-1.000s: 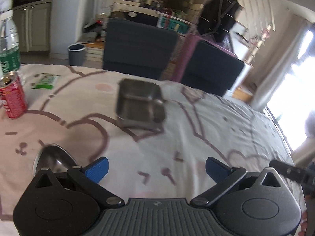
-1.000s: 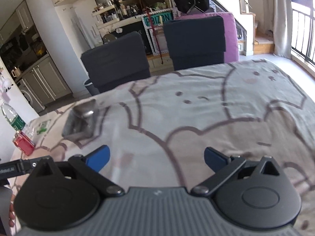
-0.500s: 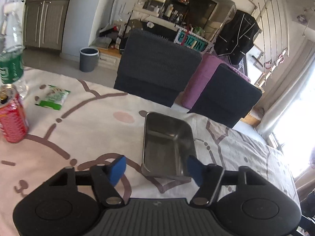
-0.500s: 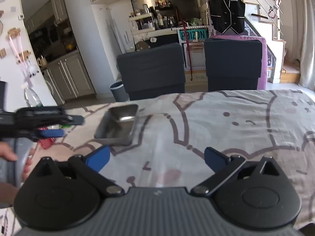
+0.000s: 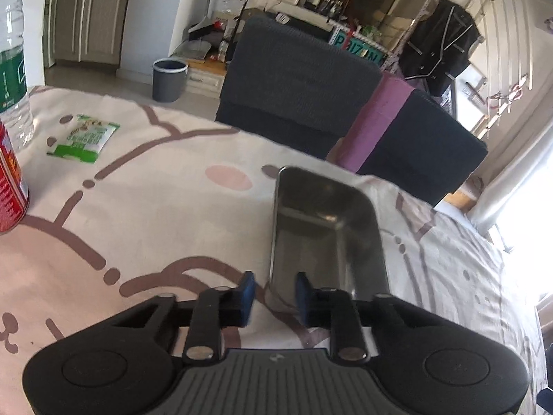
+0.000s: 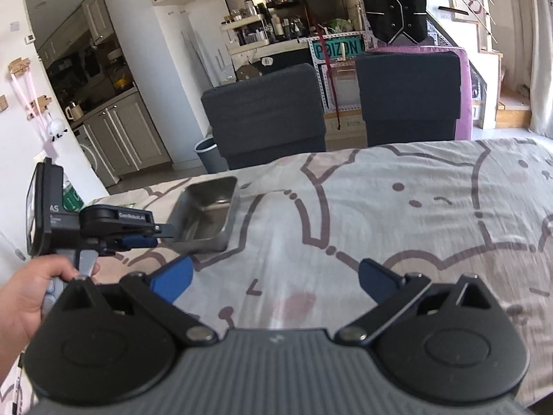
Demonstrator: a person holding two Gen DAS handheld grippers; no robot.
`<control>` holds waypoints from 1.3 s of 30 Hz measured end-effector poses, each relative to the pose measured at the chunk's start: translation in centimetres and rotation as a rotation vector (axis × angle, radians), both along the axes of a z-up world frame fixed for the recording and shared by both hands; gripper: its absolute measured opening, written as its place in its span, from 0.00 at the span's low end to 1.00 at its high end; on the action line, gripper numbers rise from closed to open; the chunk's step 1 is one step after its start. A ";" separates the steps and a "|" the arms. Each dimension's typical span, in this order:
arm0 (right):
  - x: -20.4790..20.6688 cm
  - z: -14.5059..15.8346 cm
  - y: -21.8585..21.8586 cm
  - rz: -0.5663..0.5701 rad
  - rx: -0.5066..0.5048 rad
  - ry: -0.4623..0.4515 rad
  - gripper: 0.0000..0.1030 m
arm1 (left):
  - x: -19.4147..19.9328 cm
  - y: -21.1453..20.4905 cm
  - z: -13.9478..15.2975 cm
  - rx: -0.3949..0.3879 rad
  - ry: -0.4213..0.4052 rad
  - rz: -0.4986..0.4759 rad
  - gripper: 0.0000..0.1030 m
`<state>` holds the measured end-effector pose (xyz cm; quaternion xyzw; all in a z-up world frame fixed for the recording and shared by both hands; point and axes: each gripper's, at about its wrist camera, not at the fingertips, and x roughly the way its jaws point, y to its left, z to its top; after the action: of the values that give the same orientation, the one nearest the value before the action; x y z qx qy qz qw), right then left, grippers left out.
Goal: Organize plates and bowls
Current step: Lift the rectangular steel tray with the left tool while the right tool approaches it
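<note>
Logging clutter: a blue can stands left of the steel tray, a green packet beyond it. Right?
No: the can is red, not blue. It stands left of the steel tray, the green packet beyond it, as the left wrist view shows.

From the left wrist we look steeply down, close over the steel tray [image 5: 325,228]. From the right wrist we stand farther back, facing across the table [image 6: 397,214]. Both views share the tray, the dark chairs [image 6: 266,110] and the shelves beyond.
</note>
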<state>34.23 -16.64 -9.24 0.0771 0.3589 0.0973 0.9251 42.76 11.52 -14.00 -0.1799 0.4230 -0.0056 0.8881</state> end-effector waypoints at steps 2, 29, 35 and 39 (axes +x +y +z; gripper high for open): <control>0.1 -0.1 -0.2 -0.007 0.006 0.009 1.00 | 0.1 0.0 -0.3 -0.007 0.001 -0.001 0.18; 1.6 -2.1 -3.2 -0.112 0.209 0.172 0.74 | -5.6 -8.8 0.8 -0.240 0.094 -0.244 0.01; 1.8 -2.2 -3.8 -0.118 0.225 0.172 0.69 | -5.1 -8.3 3.6 -0.183 -0.014 -0.235 0.24; 1.9 -1.9 -3.5 -0.109 0.205 0.144 0.69 | -4.3 -6.7 4.9 -0.037 -0.093 -0.167 0.42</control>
<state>36.11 -20.16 -11.18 0.1976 0.4076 0.0774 0.8882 38.41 4.85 -9.12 -0.1599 0.3947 -0.0959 0.8997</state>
